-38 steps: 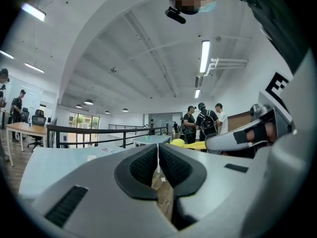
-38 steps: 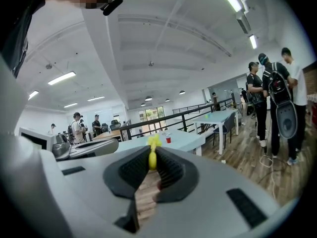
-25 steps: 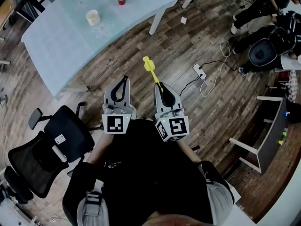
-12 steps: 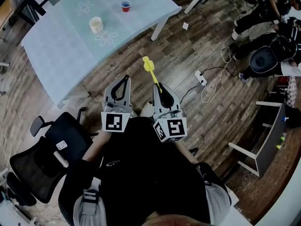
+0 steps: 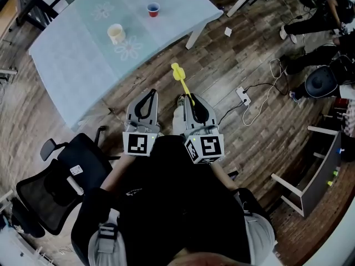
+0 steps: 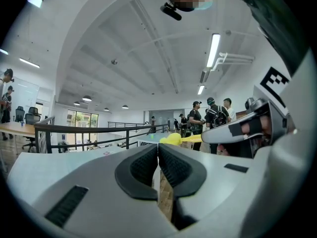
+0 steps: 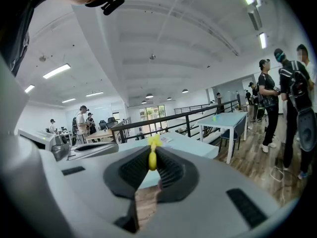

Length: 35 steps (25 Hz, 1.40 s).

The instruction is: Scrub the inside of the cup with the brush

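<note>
- Now, nearest the camera, both grippers are held side by side over the wooden floor [image 5: 233, 76], well short of the table [image 5: 72, 62]
- Left gripper [image 5: 151, 93]: jaws clenched together on nothing, with the pads meeting in its own view
- Right gripper [image 5: 188, 100]: jaws clamped on the handle of the yellow brush [image 5: 182, 83]
- The brush's long axis runs from 5 to 11 o'clock in the head view; the handle end is in the grip and the head points out toward 11 o'clock, above the floor
- The cream cup [image 5: 115, 34] stands on the table, well apart from both grippers, at about 11 o'clock from the left gripper and 10 o'clock from the brush head; its mouth seems to face up
- The left gripper is the nearer one, so it would likely have to open and steady the cup while the brush tips down into it
- A small red cup [image 5: 153, 8] sits farther back on the table, near 12 o'clock
</note>
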{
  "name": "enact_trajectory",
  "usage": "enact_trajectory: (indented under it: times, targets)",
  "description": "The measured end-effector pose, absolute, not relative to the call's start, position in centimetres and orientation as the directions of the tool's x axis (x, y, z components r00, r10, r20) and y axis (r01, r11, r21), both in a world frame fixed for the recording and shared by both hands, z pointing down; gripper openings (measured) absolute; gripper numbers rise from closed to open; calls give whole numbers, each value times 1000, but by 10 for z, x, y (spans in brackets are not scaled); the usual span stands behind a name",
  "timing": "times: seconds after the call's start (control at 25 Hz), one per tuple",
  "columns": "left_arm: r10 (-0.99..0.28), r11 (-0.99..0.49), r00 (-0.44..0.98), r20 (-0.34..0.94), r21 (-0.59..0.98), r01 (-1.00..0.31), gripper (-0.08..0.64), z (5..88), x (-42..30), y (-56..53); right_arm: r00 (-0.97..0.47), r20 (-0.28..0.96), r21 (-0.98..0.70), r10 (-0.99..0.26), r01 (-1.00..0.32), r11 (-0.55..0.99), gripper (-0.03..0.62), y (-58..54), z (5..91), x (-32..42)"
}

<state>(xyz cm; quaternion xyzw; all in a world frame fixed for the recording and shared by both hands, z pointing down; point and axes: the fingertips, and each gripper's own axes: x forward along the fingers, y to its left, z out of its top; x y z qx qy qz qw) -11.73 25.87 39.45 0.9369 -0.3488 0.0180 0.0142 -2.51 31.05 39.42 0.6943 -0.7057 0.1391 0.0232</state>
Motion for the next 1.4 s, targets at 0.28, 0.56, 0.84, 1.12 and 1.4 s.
enact_trajectory:
  times: [0.28, 0.56, 0.84, 1.12, 1.4]
  targets:
    - [-702, -711, 711, 47, 4, -703, 15, 390, -68, 207, -96, 233, -167, -968, -984, 57, 40, 254, 394, 28]
    - [-772, -635, 634, 43, -5, -773, 15, 382, -26, 169, -184, 225, -174, -957, -974, 147, 40, 209, 388, 76]
    - [-826, -563, 563, 14, 10, -826, 15, 377, 14, 151, -270, 201, -163, -942, -957, 240, 40, 178, 379, 114]
    - [-845, -534, 534, 19, 12, -846, 17, 381, 27, 138, -312, 213, -167, -926, -945, 280, 40, 158, 385, 128]
    - [-860, -508, 508, 40, 24, -861, 17, 395, 17, 106, -331, 243, -170, -912, -940, 296, 40, 124, 395, 125]
